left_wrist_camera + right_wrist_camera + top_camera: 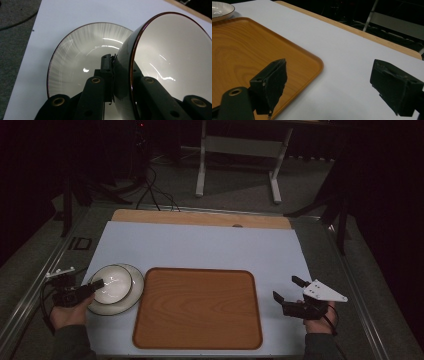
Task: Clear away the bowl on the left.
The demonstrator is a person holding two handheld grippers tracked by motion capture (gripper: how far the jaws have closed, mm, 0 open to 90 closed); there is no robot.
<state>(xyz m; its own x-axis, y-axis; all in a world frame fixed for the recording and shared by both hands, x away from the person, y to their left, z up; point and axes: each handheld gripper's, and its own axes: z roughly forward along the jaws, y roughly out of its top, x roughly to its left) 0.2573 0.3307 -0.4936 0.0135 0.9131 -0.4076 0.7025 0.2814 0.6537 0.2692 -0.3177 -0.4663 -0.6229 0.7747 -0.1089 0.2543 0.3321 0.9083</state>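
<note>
We look down on the table point(200, 247), covered with a pale sheet, and at its left edge the left claw point(95, 285) has its jaws clamped on the rim of a bowl point(112, 282). From the left gripper view we see that grip close up: one jaw presses the dark outer wall, the other sits inside the white bowl point(172, 52), the thin dark-red rim caught between them. The bowl is tipped up on edge here, its opening facing right in this view. Under and behind it lies a plate point(82, 60), white with fine ribbed lines and a dark rim, flat on the sheet. From above the bowl sits over the plate point(132, 295), which peeks out on the right and near sides. Just beside the plate, filling the middle of the table, lies a wooden tray point(197, 307), bare. Over on the right, the right claw point(290, 292) hovers wide open and holds nothing, just off the tray's right edge. The right gripper view confirms it: both jaws stand well apart, the tray's rounded corner point(312, 62) shows by one jaw and plain sheet between them, with the plate point(222, 10) far off at the top left corner.
</note>
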